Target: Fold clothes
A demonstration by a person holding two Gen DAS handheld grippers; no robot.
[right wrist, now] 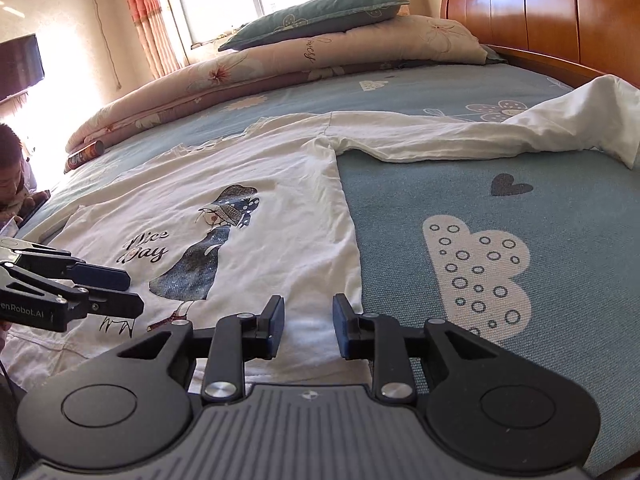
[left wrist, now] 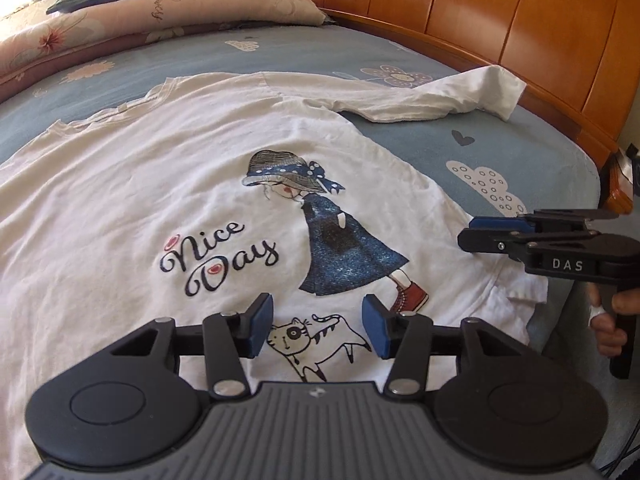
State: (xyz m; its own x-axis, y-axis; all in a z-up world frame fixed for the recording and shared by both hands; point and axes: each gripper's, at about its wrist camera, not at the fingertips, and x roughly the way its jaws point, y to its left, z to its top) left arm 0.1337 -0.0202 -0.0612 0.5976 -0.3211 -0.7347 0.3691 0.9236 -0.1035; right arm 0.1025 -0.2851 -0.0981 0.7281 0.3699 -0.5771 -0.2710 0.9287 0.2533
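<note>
A white long-sleeved shirt (left wrist: 160,184) lies print-up, spread on the bed (left wrist: 500,148). At left, the left claw (left wrist: 318,328) hovers half-open over the hem, empty. At right, the right claw (right wrist: 308,326) hovers narrowly open above the shirt's side edge, empty. Folding seems barely begun; next, each claw must pinch fabric.

White shirt (left wrist: 160,184) runs off the left edge of the left wrist view; its hem hides behind the gripper body at bottom; a person (right wrist: 12,176) is cut off at the right wrist view's left edge.
</note>
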